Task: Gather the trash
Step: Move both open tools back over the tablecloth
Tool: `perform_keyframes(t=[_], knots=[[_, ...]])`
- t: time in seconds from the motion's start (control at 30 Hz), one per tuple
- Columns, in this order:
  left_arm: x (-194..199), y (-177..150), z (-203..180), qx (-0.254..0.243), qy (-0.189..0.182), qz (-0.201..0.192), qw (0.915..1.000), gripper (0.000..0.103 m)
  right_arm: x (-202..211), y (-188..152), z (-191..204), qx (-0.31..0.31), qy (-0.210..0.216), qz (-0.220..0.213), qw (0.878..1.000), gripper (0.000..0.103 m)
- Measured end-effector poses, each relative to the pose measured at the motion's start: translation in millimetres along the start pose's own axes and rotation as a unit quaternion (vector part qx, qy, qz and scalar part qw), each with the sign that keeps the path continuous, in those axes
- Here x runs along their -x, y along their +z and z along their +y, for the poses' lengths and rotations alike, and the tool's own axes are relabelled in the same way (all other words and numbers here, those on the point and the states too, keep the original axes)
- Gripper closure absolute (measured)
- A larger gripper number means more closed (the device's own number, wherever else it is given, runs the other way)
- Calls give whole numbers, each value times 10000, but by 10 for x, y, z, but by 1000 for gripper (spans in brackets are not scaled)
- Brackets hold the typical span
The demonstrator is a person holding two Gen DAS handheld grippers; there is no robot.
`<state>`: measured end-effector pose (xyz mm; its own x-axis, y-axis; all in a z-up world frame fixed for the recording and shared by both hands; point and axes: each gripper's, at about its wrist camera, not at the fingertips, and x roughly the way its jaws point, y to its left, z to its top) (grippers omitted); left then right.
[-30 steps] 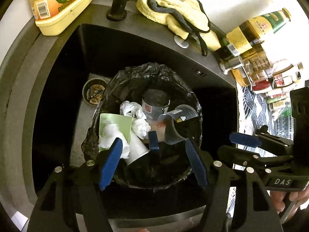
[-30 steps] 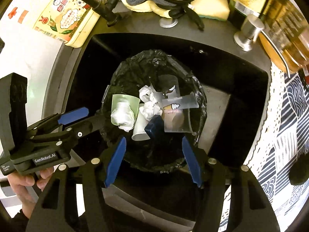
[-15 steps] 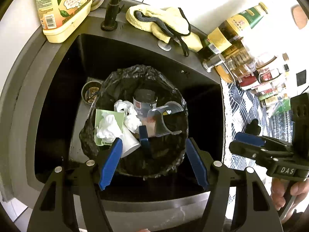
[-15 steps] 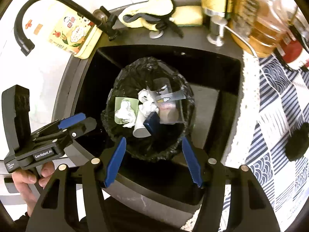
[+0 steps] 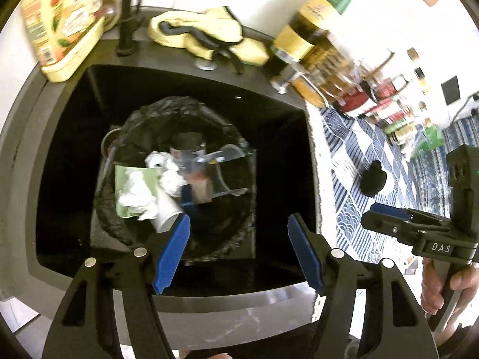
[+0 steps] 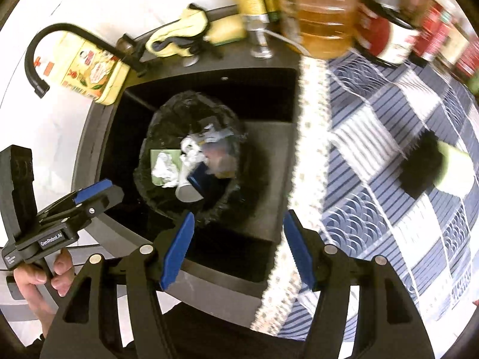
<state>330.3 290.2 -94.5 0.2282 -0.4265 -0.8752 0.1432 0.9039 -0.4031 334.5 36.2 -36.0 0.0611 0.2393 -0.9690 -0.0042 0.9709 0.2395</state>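
Note:
A bin lined with a black trash bag (image 5: 143, 233) (image 6: 167, 104) stands in the dark sink (image 5: 278, 137) (image 6: 269, 137). It holds crumpled white tissue (image 5: 134, 194) (image 6: 163, 167), a green paper (image 5: 121, 173), a white paper cup (image 5: 166, 209) (image 6: 187, 191), clear plastic cups (image 5: 206, 164) and a dark blue item (image 6: 199, 175). My left gripper (image 5: 238, 254) is open and empty above the sink's near edge. My right gripper (image 6: 238, 251) is open and empty, above the sink's right rim. A black scrap (image 5: 372, 178) (image 6: 422, 164) lies on the blue patterned cloth.
A yellow detergent bottle (image 5: 63, 27) (image 6: 92, 68), black faucet (image 5: 127, 15) (image 6: 54, 42) and yellow glove (image 5: 206, 36) (image 6: 179, 36) sit behind the sink. Oil bottles and jars (image 5: 323, 48) (image 6: 326, 15) crowd the back right counter. A pale green object (image 6: 455, 170) lies beside the black scrap.
Both grippers have pulled up and back from the bin and shifted right. The blue cloth and the black scrap on it have come into view. Both stay open and empty.

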Motion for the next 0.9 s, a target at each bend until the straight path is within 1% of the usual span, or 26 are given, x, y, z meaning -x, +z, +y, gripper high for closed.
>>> perform_keyframes(t=[0.13,0.27,0.43,0.53,0.63,0.77,0.9], knots=[[-58,-23,-246,-113,-16,-20,9999,37,181,-55,-291,-71,-42,-88,9999,38],[-170,-27,-576,-209,2,12,9998,37,374,-54,-634,-93,-10,-173,9998,38],[-313,-63,-1133,-456,105,-8,9989,37,581,-34,-1162,-34,-30,-247,9997,37],[-456,-90,-1431,-501,196,81,9985,37,658,-21,-1457,44,-81,-202,9998,37],[-530,-139,-1817,-648,184,50,9977,37,757,-17,-1736,200,-79,-194,9996,37],[-693,-155,-2161,-682,308,114,9971,37,820,2,-2061,433,-38,-165,9989,37],[-924,-149,-2501,-796,530,220,9952,37,860,38,-2334,784,-49,-132,9968,37]])
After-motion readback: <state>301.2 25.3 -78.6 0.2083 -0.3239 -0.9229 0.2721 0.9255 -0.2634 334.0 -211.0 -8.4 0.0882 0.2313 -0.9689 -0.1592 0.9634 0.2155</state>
